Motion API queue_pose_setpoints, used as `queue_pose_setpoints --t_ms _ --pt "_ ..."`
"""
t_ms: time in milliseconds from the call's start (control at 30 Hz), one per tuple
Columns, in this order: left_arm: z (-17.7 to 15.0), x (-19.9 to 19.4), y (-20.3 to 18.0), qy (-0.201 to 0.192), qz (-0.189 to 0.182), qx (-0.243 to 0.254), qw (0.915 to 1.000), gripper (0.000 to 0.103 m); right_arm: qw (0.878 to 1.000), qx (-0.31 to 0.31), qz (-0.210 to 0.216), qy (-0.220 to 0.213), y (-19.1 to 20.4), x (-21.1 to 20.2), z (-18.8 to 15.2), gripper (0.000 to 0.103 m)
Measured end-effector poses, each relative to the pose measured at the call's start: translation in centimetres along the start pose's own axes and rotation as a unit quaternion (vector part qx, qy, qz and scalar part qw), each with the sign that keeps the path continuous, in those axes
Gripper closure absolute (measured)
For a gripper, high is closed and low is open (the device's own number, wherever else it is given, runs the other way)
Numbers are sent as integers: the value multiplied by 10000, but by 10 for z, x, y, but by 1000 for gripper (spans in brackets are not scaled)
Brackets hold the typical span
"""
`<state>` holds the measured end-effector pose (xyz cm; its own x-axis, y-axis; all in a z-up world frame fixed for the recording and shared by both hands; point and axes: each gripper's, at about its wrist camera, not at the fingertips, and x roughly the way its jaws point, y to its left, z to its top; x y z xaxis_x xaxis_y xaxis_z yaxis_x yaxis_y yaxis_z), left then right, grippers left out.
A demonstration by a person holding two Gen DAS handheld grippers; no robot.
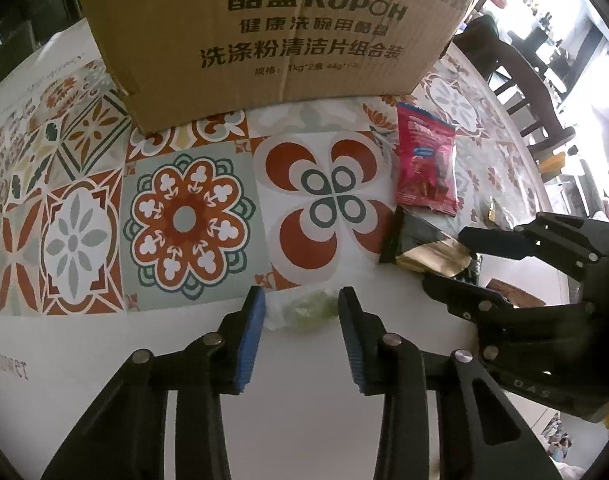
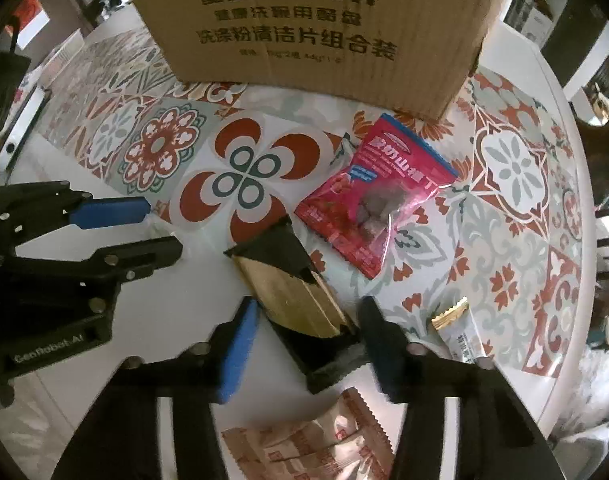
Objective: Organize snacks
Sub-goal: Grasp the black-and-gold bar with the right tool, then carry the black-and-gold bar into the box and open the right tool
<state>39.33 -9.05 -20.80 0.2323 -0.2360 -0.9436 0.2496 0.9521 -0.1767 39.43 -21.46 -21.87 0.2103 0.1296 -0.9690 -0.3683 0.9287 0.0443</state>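
The left gripper (image 1: 300,312) stood with fingers apart around a pale green candy (image 1: 310,309); the right gripper (image 2: 308,332) was spread beside the black-gold packet (image 2: 292,292).

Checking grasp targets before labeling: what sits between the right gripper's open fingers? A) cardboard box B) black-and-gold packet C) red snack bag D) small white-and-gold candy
B: in the right wrist view the right gripper stands open with the black-and-gold packet lying between its fingers, while the red snack bag lies farther off toward the cardboard box.
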Motion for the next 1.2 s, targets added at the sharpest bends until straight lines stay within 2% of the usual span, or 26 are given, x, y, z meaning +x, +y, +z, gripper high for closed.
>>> queue_pose_setpoints --t_ms 200,567,900,1200 --pt "-2 -4 1 -47 -40 -51 10000 76 9999 48 71 -126 6 -1 -1 65" --pt "-12 -27 -4 -301 47 66 9995 76 9982 404 103 -438 10 -21 -9 65" --pt "-6 -77 -9 -915 48 106 9957 76 9934 562 63 -993 11 -69 -13 65" --pt "10 -122 -11 -1492 -41 101 9887 76 9859 535 49 -1585 22 -111 4 69"
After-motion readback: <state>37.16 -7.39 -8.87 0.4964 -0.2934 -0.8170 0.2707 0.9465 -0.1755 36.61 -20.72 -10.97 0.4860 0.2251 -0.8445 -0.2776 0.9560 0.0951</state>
